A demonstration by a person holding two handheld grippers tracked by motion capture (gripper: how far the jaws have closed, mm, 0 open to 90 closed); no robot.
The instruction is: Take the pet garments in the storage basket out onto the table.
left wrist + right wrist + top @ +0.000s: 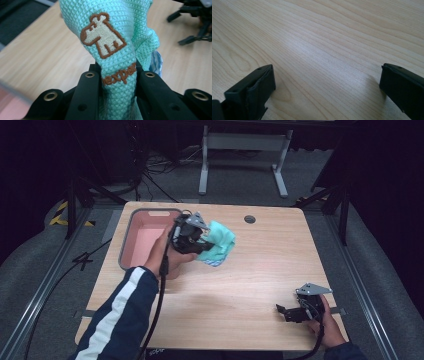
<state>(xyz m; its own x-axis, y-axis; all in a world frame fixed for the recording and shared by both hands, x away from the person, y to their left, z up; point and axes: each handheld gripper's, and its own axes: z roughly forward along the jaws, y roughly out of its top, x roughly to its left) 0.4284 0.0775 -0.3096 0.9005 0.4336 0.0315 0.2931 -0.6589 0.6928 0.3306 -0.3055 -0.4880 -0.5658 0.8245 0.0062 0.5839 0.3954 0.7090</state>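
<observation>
Your left tongs (117, 82) are clamped on the green cloth (110, 32), pinching a bunched fold just below its embroidered dog so the rest hangs free. In the high view the cloth (220, 242) sits just beside the pink bin (145, 242), a likely drop spot. Your right tongs (327, 82) are spread wide and empty, resting low on the tabletop (260, 270), well apart and out of the way.

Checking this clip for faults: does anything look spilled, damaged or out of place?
Nothing stands out. The left gripper pinches a mint-green knitted cloth with a brown embroidered animal beside the grey bin with pink inside. The right gripper rests open over bare wooden table.
</observation>
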